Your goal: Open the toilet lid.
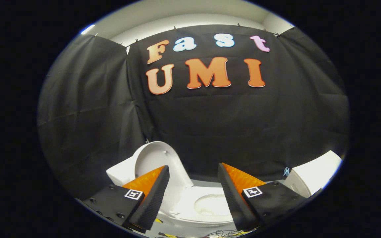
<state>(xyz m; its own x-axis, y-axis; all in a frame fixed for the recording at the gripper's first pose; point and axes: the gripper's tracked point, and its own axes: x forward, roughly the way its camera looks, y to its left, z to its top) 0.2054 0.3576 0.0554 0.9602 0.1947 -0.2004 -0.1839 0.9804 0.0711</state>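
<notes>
A white toilet [203, 205] stands beyond my fingers, low against the black cloth wall. Its lid [157, 157] stands raised, leaning back on the tank [121, 173] just past my left finger. The seat and the open bowl [212, 203] lie between and below the two fingers. My gripper [193, 172] is open, its orange and black fingers [152, 188] spread wide apart with nothing between them and touching neither the lid nor the seat.
A second white fixture [316, 173] stands to the right of my right finger against the cloth. Loose cables [223, 234] lie on the floor in front of the toilet. The black cloth wall [210, 132] closes the booth behind.
</notes>
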